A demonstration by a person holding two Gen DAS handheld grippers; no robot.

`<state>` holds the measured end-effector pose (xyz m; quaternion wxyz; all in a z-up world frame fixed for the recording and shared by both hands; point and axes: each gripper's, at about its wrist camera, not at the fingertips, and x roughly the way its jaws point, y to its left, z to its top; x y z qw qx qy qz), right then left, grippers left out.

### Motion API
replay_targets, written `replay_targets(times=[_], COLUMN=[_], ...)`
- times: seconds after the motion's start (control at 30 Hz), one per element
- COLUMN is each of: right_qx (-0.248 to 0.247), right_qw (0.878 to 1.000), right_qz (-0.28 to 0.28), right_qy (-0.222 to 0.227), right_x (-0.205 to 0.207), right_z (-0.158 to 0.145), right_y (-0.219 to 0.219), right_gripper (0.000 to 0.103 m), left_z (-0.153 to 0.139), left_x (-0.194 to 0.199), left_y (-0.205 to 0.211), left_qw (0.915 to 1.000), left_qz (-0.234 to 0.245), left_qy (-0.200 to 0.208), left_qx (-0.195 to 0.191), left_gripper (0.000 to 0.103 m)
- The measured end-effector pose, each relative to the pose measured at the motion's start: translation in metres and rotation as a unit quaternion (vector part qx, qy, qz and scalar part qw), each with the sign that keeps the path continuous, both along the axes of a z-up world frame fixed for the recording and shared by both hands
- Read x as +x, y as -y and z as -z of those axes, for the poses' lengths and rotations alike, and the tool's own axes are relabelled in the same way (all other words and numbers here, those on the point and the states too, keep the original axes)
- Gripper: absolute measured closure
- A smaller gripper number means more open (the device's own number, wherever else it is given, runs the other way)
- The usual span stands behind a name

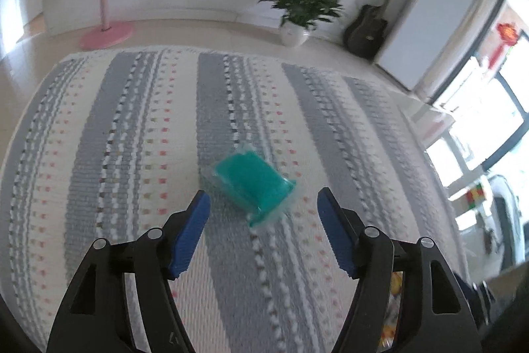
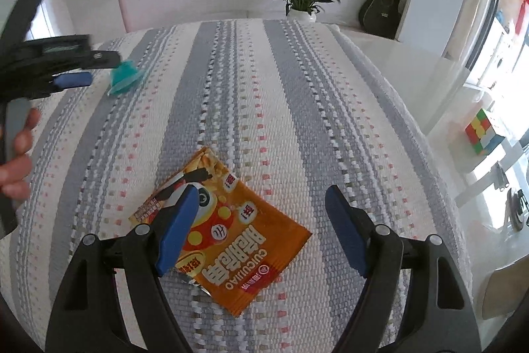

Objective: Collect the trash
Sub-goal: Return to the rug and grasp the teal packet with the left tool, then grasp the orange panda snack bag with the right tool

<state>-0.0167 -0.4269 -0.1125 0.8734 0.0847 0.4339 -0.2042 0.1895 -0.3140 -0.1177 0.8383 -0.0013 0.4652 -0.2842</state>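
A teal packet in clear wrap (image 1: 253,184) lies on the striped cloth (image 1: 132,138). My left gripper (image 1: 264,197) is open, its blue pads on either side of the packet's near end, not touching it. In the right wrist view an orange snack wrapper (image 2: 231,240) lies flat on the cloth. My right gripper (image 2: 261,197) is open above it, the left pad over the wrapper's left part. The left gripper (image 2: 72,68) and the teal packet (image 2: 124,78) also show at the far left of that view.
A potted plant (image 1: 297,9), a black guitar (image 1: 367,28) and a pink coat stand (image 1: 105,32) stand on the floor beyond the cloth. A white cabinet (image 1: 439,22) is at the right. A colourful cube (image 2: 482,131) sits on a shelf at the right.
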Motion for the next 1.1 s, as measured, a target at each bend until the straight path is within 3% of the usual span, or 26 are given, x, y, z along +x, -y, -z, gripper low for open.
replay_targets(times=[0.17,0.43,0.67,0.8,0.9,1.0,1.1], right_qx=[0.011,0.046,0.025,0.008,0.004,0.001,0.005], right_qw=[1.0,0.999,0.999,0.999,0.998,0.997,0.997], right_qz=[-0.005,-0.002,-0.017,-0.038,-0.055,-0.07,-0.081], right_qy=[-0.007,-0.023,-0.031,-0.031,-0.028,-0.026,-0.013], right_x=[0.003,0.005,0.007,0.008,0.009,0.009,0.009], right_z=[0.003,0.014,0.019,0.016,0.014,0.013,0.009], right_y=[0.0,0.007,-0.004,-0.016,-0.024,-0.033,-0.038], right_gripper=[0.028,0.028,0.03,0.05,0.081,0.093,0.098], left_z=[0.013,0.02,0.019,0.015,0.011,0.003,-0.007], left_x=[0.008,0.012,0.006,0.004,0.003,-0.003,-0.01], left_y=[0.013,0.019,0.006,-0.01,-0.021,-0.037,-0.055], left_qw=[0.9994,0.9979,0.9982,0.9982,0.9982,0.9982,0.9983], left_qz=[-0.023,-0.014,-0.008,-0.017,-0.023,-0.027,-0.028], left_qy=[-0.005,0.006,0.009,0.009,0.012,0.018,0.026], left_qx=[0.026,0.062,0.059,0.057,0.055,0.051,0.044], left_gripper=[0.041,0.069,0.072,0.072,0.072,0.072,0.072])
